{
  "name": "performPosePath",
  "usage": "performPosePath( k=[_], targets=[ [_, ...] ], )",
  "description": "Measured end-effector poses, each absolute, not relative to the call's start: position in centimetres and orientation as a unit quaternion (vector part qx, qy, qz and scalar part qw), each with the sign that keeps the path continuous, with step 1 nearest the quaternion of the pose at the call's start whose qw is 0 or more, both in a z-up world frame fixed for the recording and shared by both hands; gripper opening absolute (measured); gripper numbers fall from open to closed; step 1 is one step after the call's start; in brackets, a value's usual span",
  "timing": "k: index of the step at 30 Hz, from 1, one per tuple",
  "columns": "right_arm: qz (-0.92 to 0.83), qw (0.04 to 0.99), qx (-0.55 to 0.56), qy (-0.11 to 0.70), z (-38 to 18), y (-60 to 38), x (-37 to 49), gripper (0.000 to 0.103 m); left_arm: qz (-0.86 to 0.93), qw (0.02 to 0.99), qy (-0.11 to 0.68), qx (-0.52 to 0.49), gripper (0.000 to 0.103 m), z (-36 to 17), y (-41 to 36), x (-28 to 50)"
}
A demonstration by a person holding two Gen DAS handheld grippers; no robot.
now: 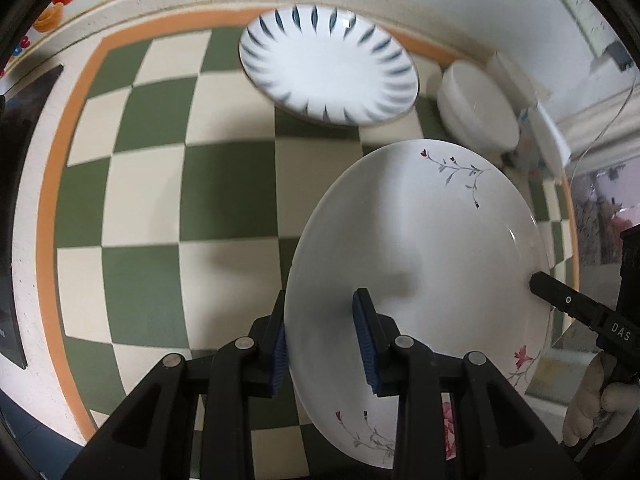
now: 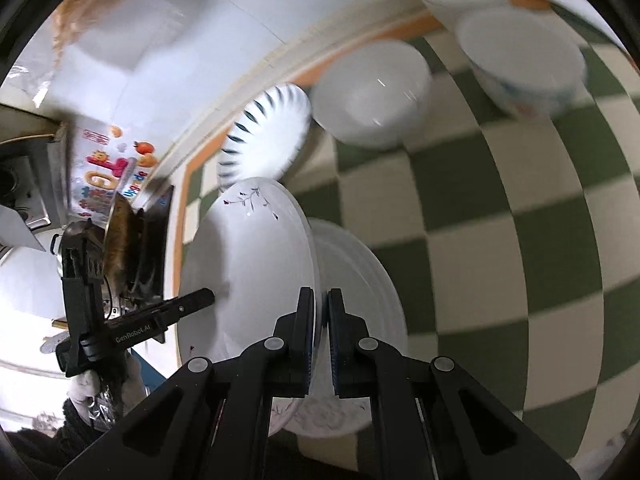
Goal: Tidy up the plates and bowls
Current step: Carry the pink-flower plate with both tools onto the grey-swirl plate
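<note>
Your left gripper [image 1: 320,344] and right gripper [image 2: 322,338] both clamp the floral plate's [image 1: 420,248] rim, tilted above the checkered tablecloth [image 1: 160,200]; striped plate [image 1: 328,64] beyond.

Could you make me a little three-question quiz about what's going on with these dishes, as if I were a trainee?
1. True or false: both hand-held grippers grip the floral plate.
2. Which pattern does the plate lying flat on the checkered cloth carry? A) red dots B) blue radial strokes C) gold rim
3. Fill in: the white bowl lies to the ____ of the blue-striped plate in the left wrist view.

Key: 1 true, the left hand-held gripper and right hand-held gripper clamp opposite edges; 2 B; 3 right.
</note>
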State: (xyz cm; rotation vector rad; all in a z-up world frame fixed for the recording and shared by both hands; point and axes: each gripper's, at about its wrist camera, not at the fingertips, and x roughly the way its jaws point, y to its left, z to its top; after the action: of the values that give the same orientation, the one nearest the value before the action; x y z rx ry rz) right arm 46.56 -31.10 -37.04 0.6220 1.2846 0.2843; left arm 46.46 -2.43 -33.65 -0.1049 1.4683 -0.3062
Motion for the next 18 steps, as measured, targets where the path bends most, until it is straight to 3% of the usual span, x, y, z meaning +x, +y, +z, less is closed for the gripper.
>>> performPosePath(
  k=[18],
  targets=[
    [0.117, 0.722, 0.28, 0.622, -41.2, -32.0, 44.8, 0.008, -0.125, 0.731, 0.671, 0.013, 0.028, -34.5, -5.1, 45.5]
  ],
)
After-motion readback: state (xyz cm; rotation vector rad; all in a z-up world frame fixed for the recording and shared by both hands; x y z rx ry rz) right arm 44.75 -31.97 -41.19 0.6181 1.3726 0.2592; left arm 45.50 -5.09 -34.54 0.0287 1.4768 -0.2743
